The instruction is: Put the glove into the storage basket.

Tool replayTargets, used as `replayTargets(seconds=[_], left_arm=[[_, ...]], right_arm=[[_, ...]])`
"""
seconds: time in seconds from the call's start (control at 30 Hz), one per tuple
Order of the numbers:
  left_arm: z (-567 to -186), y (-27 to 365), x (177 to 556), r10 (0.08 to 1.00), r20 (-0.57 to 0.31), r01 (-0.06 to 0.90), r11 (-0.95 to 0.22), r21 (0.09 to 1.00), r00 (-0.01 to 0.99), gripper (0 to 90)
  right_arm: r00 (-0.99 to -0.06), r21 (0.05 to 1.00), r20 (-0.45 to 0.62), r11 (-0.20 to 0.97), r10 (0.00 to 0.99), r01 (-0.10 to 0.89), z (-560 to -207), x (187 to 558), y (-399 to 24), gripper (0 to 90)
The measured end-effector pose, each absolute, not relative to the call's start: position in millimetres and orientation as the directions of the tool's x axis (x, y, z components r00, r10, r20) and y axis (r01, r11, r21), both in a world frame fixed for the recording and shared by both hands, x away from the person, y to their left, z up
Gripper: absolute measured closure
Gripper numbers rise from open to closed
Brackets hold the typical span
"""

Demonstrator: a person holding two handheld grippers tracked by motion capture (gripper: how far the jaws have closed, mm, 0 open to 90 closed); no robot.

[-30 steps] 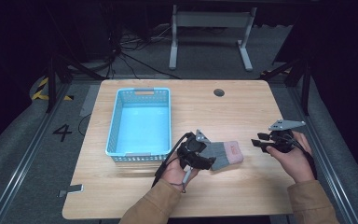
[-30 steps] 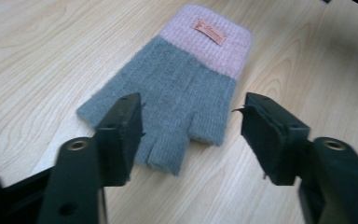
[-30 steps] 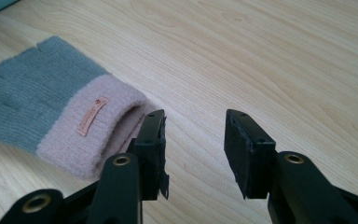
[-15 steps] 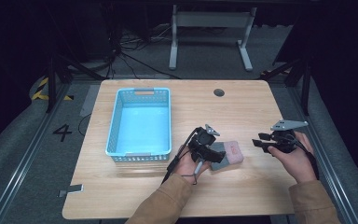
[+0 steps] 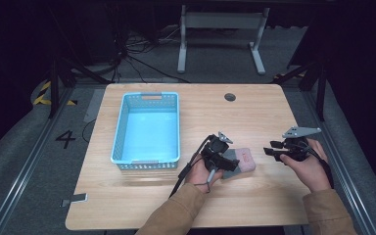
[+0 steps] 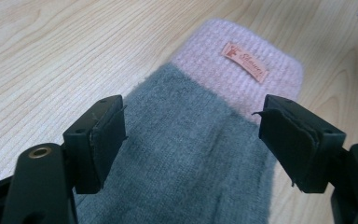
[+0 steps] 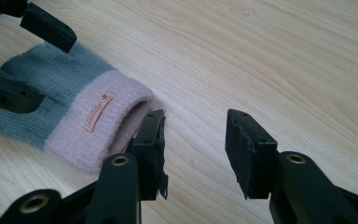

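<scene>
Light wooden table (image 5: 142, 196) on a dark floor, metal stand legs behind its far edge. Left claw (image 6: 193, 140): jaws wide apart, just been opening, straddling the grey part of a knitted sock (image 6: 200, 154); pads not pressing the knit. Sock lies flat near the table's front edge, right of centre, its pink cuff (image 6: 242, 74) with a small sewn label pointing toward the right claw (image 7: 193, 144). Right claw: jaws open, nothing between them, just beside the cuff's open end, low over the table near its right edge. Blue plastic basket (image 5: 122, 129) stands left of centre, well apart from the sock.
</scene>
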State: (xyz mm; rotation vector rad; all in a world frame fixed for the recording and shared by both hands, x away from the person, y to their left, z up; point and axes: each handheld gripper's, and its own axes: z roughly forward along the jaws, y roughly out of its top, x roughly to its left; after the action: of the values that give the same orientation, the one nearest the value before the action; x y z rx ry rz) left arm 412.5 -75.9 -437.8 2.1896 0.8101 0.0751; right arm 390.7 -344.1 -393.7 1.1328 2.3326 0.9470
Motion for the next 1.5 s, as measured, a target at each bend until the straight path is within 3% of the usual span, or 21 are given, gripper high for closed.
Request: replayTargets(seconds=[0.23,0.73,0.9,1.13,1.3,1.5], left_arm=[[-447.6,-83.8,414.2,0.588,-0.180,0.540,-0.524,0.658,0.789,22.0],[-454.3,-95.7,402.3,0.580,-0.038,0.458,-0.599,0.657,0.814,20.0],[-454.5,-95.9,401.6,0.584,-0.046,0.466,-0.595,0.655,0.811,21.5],[-451.9,-95.8,399.0,0.573,-0.044,0.462,-0.609,0.645,0.818,34.8],[-447.8,-98.5,395.2,0.556,-0.029,0.449,-0.637,0.627,0.831,52.7],[-446.3,-99.9,393.0,0.555,-0.016,0.442,-0.644,0.625,0.832,60.6]], right_arm=[[-0.600,0.711,-0.030,0.439,0.799,0.549,-395.2,391.4,-344.3,57.6],[-0.596,0.713,-0.026,0.432,0.803,0.551,-395.4,391.0,-344.0,56.4],[-0.594,0.717,-0.025,0.429,0.804,0.549,-395.1,390.7,-344.2,56.2],[-0.592,0.726,-0.032,0.426,0.805,0.540,-393.2,388.8,-344.4,55.6],[-0.587,0.729,-0.029,0.419,0.809,0.541,-393.1,388.5,-346.1,55.6],[-0.584,0.733,-0.025,0.412,0.811,0.541,-392.8,388.5,-347.5,55.5]])
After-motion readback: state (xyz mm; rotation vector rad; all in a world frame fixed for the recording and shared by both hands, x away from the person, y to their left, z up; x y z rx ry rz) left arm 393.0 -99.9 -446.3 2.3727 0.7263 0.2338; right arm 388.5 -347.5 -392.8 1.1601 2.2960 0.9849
